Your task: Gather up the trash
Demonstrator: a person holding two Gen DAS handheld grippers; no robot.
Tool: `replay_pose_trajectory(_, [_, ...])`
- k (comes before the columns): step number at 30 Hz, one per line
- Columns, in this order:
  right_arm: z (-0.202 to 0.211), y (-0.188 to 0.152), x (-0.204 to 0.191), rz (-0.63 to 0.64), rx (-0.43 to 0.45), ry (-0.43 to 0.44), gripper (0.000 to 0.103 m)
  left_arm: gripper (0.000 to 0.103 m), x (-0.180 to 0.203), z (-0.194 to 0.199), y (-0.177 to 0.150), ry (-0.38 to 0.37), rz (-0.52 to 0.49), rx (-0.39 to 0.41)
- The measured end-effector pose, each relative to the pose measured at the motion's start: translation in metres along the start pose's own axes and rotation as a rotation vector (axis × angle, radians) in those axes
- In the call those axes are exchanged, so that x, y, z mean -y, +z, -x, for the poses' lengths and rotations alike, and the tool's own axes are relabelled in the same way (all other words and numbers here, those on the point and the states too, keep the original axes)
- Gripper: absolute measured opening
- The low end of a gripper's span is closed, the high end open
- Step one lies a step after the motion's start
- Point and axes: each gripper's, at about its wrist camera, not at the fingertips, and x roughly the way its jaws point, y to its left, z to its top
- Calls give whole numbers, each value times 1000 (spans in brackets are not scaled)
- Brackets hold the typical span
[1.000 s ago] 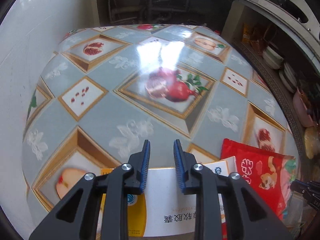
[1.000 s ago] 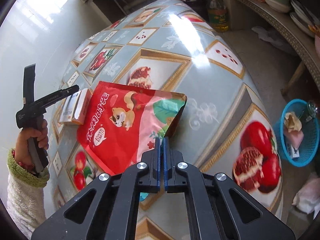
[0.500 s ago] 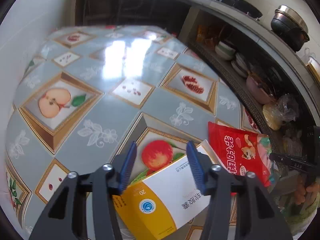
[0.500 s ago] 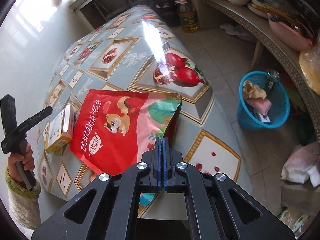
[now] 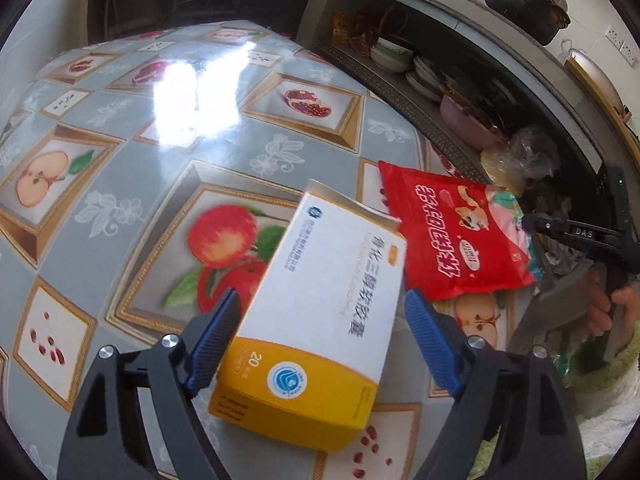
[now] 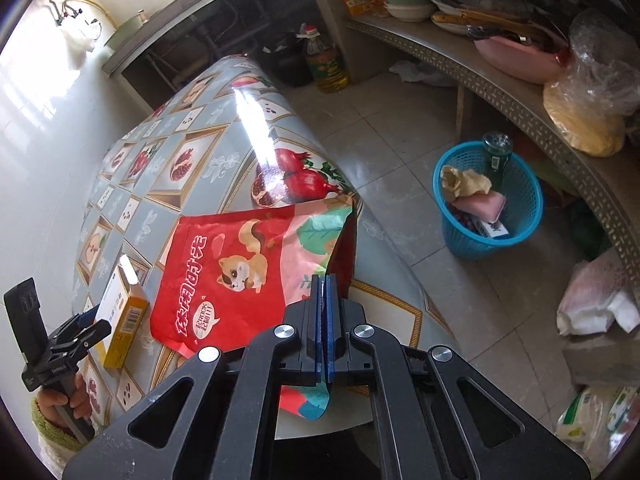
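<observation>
On the fruit-patterned surface [image 5: 280,128], the left tool [image 5: 324,320] has its fingers spread wide on either side of a white and yellow carton [image 5: 320,320]. The left finger's pad lies against the carton's long side; the right pad stands clear of it. The carton lies flat, its yellow end toward the camera, white end pointing to about 1 o'clock. From the right wrist view the same carton [image 6: 122,312] sits at 8 o'clock, with the left tool [image 6: 86,322] just beside it.

At the carton's 2 o'clock lies a red snack bag [image 5: 452,236], its corner touching or tucked just behind the carton's far end. The right tool [image 6: 323,300] is pressed together on the bag's [image 6: 248,272] near edge, pinching the pink and teal end so that it folds upward at the surface's rim; the rest of the bag lies flat.

On the tiled floor at 3 o'clock, well apart from the surface, stands a blue basket [image 6: 520,216] holding a green bottle [image 6: 496,156] and crumpled wrappers. A shelf [image 6: 500,92] with bowls curves behind it.
</observation>
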Motion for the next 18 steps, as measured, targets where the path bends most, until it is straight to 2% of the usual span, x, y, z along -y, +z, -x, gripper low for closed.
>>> replay_pose_trajectory(3, [1, -9, 0, 7, -25, 16, 1, 81, 11, 5, -14, -46, 12, -23])
replay_pose_trajectory(6, [2, -19, -4, 31, -47, 27, 1, 83, 24, 7, -20, -36, 16, -33])
replay_pose_trajectory(9, [3, -30, -9, 49, -67, 33, 4, 88, 34, 3, -16, 13, 36, -25])
replay_pose_trajectory(13, [5, -45, -11, 53, -108, 65, 9, 88, 44, -13, -12, 89, 29, -26])
replay_pose_trajectory(14, [7, -48, -11, 58, -115, 70, 11, 88, 45, -17, -10, 108, 33, -27])
replay_pose_trajectory(16, [10, -53, -12, 79, -128, 81, 25, 88, 43, -20, -9, 116, 51, -24])
replay_pose_trajectory(18, [14, -56, -10, 98, -136, 83, 34, 88, 42, -19, -7, 136, 69, -2])
